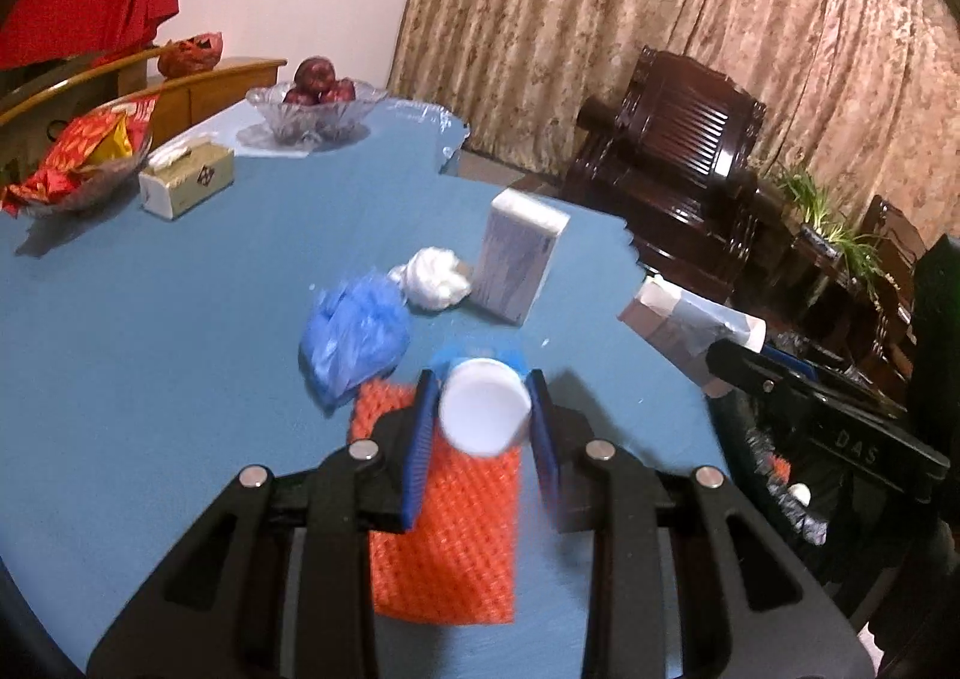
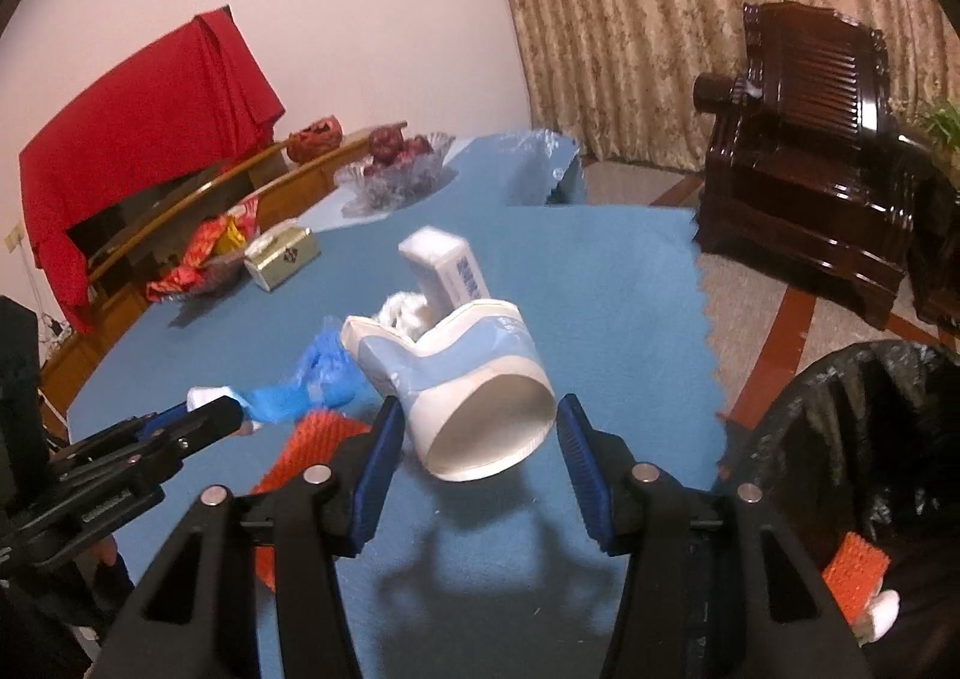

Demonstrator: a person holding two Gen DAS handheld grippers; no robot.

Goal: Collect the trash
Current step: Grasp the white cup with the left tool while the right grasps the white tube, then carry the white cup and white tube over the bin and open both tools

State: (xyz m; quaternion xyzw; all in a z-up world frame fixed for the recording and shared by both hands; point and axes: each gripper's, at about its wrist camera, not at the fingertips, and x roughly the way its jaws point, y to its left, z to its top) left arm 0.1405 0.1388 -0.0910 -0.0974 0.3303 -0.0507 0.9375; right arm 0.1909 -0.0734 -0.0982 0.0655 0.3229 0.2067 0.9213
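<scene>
My left gripper (image 1: 483, 421) is shut on a small blue cup with a white base (image 1: 485, 409), held above an orange foam net (image 1: 444, 535) on the blue table (image 1: 150, 331). My right gripper (image 2: 477, 439) is shut on a crushed blue and white paper cup (image 2: 462, 379), held above the table. On the table lie a blue plastic bag (image 1: 354, 337), a crumpled white tissue (image 1: 435, 278) and an upright white carton (image 1: 521, 253). A black-lined trash bin (image 2: 864, 439) stands at the right, with an orange net piece (image 2: 855, 571) inside.
A tissue box (image 1: 186, 178), a glass bowl of red snack packets (image 1: 78, 163) and a glass bowl of apples (image 1: 315, 103) stand at the table's far side. A dark wooden armchair (image 2: 804, 163) stands beyond the table's right edge, before a curtain.
</scene>
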